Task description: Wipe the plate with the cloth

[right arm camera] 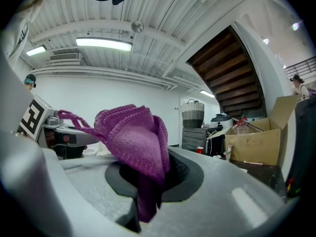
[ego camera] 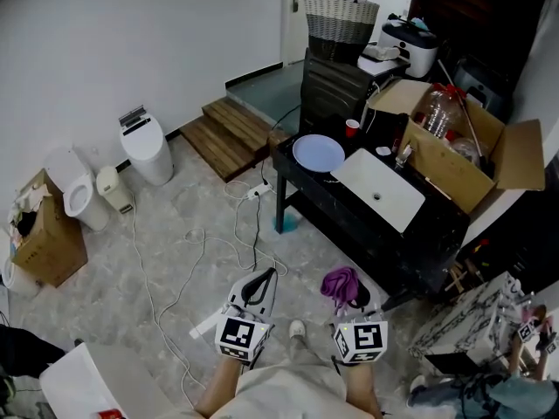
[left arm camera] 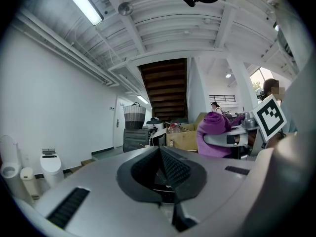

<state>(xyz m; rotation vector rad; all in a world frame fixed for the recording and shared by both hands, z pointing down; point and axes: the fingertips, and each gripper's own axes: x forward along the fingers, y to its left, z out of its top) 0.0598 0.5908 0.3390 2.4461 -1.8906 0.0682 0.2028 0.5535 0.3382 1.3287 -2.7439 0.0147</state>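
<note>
The room has a pale stone-patterned floor [ego camera: 175, 260] strewn with white cables [ego camera: 244, 192], plain white walls, and a black worktop [ego camera: 349, 212] standing well ahead of both tools. On that worktop the pale blue plate [ego camera: 318, 154] lies flat at the end nearer the left tool's side, with a white rectangular tray [ego camera: 378, 188] just beside it, a red cup [ego camera: 352, 127] behind it, and an open cardboard box [ego camera: 463, 147] further to the right. A wicker basket [ego camera: 340, 16] sits beyond the worktop, and wooden steps [ego camera: 229, 133] and a white bin [ego camera: 147, 149] stand ahead and to the left of the left tool. The left tool [ego camera: 260, 279] has its jaws pressed together with nothing between them. The right tool [ego camera: 351, 291] is clamped on the purple cloth [ego camera: 341, 282], which bunches up above its jaws, well apart from the plate. Only the head view shows the plate and the floor. The tool views show what lies overhead instead: a white ribbed ceiling [right arm camera: 163, 14], a strip light [right arm camera: 103, 44] and the dark underside of a staircase [right arm camera: 232, 63]. The left gripper view also catches the right tool off to its right, cloth in its grip, while the right gripper view shows the red cup, basket and box ahead, but the plate cannot be made out there.
</note>
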